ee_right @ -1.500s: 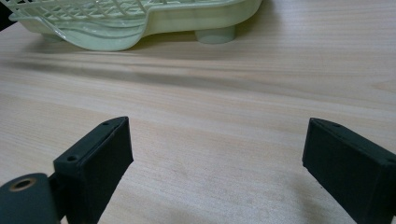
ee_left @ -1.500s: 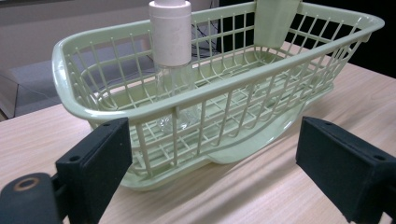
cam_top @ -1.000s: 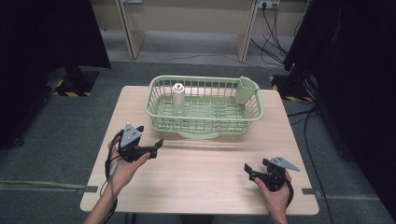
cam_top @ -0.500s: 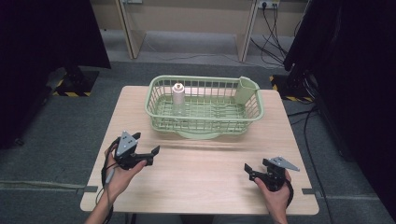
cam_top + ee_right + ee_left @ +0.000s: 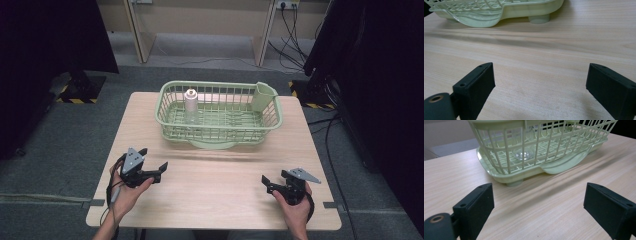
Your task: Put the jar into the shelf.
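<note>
A pale green wire basket (image 5: 270,122) stands at the far middle of the wooden table (image 5: 215,180). A clear bottle with a white cap (image 5: 190,105) stands upright inside it at the left. My left gripper (image 5: 159,169) rests low over the table's near left, open, with nothing between its jaws. In the left gripper view the basket (image 5: 499,173) is just ahead and the bottle's clear base (image 5: 524,155) shows through the wires. My right gripper (image 5: 266,184) sits at the near right, open and empty. The right gripper view has the basket's foot (image 5: 539,18) farther off.
A solid green cup-shaped pocket (image 5: 263,96) is fixed at the basket's right end. Dark cabinets flank the table on both sides. Cables (image 5: 295,30) lie on the grey floor behind. Bare wood stretches between the two grippers.
My left hand has come down and back toward the table's near edge, its gripper still open. The right hand has stayed in place.
</note>
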Available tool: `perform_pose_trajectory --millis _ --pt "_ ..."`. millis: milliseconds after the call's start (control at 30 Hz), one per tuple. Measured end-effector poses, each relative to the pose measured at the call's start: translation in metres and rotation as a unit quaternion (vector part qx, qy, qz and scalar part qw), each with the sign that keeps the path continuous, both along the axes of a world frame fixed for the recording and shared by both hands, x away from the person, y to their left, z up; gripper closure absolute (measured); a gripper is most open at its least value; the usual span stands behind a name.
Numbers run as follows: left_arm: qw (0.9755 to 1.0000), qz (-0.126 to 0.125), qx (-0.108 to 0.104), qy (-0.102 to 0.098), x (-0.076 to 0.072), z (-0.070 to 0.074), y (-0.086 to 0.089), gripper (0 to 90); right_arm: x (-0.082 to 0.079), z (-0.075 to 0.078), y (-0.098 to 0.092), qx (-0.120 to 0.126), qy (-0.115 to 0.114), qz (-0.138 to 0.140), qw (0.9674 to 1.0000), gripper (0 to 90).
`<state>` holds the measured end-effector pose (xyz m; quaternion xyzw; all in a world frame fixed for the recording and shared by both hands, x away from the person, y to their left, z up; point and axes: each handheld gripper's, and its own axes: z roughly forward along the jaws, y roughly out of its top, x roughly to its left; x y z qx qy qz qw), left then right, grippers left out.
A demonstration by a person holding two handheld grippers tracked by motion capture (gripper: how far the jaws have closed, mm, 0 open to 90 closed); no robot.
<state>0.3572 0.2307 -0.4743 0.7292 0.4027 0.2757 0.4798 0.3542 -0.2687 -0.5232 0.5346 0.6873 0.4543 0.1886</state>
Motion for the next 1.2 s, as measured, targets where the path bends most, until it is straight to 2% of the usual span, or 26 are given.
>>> perform_pose_trajectory --millis 367,967,1200 --pt "0.9999 -0.001 -0.009 0.011 0.000 -0.027 0.010 8.9 0.000 0.000 0.000 -0.001 0.000 0.000 1.0000 8.7" --pt "0.9997 0.003 -0.012 0.020 -0.001 -0.048 0.015 7.7 0.000 0.000 0.000 -0.001 0.001 0.000 1.0000 8.7" --pt "0.9995 0.010 -0.011 0.029 -0.002 -0.054 0.018 2.1 0.000 0.000 0.000 0.000 0.001 0.000 1.0000 8.7"
